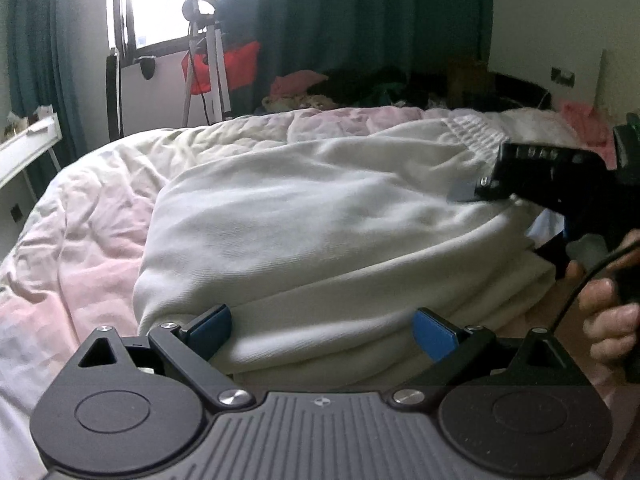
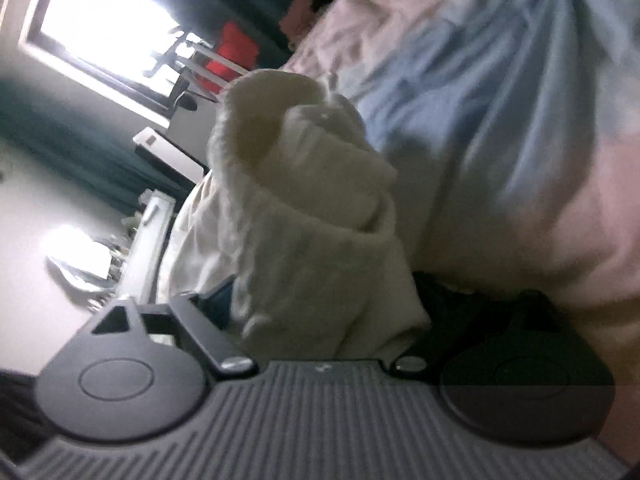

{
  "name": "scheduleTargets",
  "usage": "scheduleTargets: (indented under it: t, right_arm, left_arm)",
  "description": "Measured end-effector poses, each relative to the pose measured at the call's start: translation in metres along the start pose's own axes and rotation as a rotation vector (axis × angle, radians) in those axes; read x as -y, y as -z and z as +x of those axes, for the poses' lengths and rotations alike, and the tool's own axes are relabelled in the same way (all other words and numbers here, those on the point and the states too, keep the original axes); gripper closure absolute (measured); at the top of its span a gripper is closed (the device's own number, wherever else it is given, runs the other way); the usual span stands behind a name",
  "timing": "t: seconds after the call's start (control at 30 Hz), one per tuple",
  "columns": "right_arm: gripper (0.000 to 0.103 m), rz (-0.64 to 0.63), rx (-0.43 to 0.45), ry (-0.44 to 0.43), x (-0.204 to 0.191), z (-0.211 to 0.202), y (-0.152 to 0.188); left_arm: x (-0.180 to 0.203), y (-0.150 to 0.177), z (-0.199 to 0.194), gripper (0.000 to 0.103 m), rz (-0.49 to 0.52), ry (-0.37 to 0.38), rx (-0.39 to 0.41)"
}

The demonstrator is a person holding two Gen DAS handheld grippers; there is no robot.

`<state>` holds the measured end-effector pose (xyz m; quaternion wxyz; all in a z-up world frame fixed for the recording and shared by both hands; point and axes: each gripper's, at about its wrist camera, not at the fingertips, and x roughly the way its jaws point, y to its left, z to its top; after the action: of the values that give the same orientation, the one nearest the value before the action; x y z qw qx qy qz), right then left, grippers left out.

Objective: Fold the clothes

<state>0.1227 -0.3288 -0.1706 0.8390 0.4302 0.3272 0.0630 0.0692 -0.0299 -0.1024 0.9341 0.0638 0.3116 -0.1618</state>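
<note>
A cream-white garment [image 1: 320,216] lies folded in layers on the bed. My left gripper [image 1: 324,332] is open, its blue pads either side of the garment's near folded edge. My right gripper [image 1: 468,192] shows at the right of the left wrist view, lying over the garment near its ribbed waistband, held by a hand. In the right wrist view, turned sideways, the garment's bunched edge [image 2: 316,216] fills the gap between my right gripper's fingers [image 2: 324,320]. The jaws stand wide apart with cloth between them; I cannot tell whether they pinch it.
A rumpled pink and white duvet [image 1: 88,232] covers the bed. A pile of dark and pink clothes [image 1: 360,88] lies at the far side. A tripod [image 1: 204,64] stands by the window with teal curtains. A white desk [image 1: 24,148] is at the left.
</note>
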Motion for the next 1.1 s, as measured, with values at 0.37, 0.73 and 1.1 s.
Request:
scheduleTargets:
  t: [0.37,0.73,1.1]
  right_arm:
    - [0.064,-0.011,0.115,0.060,-0.019,-0.029,-0.003]
    - [0.064,-0.034,0.118,0.075,-0.023,-0.029,-0.002]
    - [0.073,0.008,0.170,-0.072,-0.042,-0.055,-0.014]
  left_arm:
    - [-0.089,-0.001,-0.031,0.001,-0.550,0.064,0.103]
    - [-0.146,0.020,0.035,0.014,-0.979,0.253,-0.070]
    - [-0.134,-0.012,-0.001,0.066,-0.879,0.252,0.069]
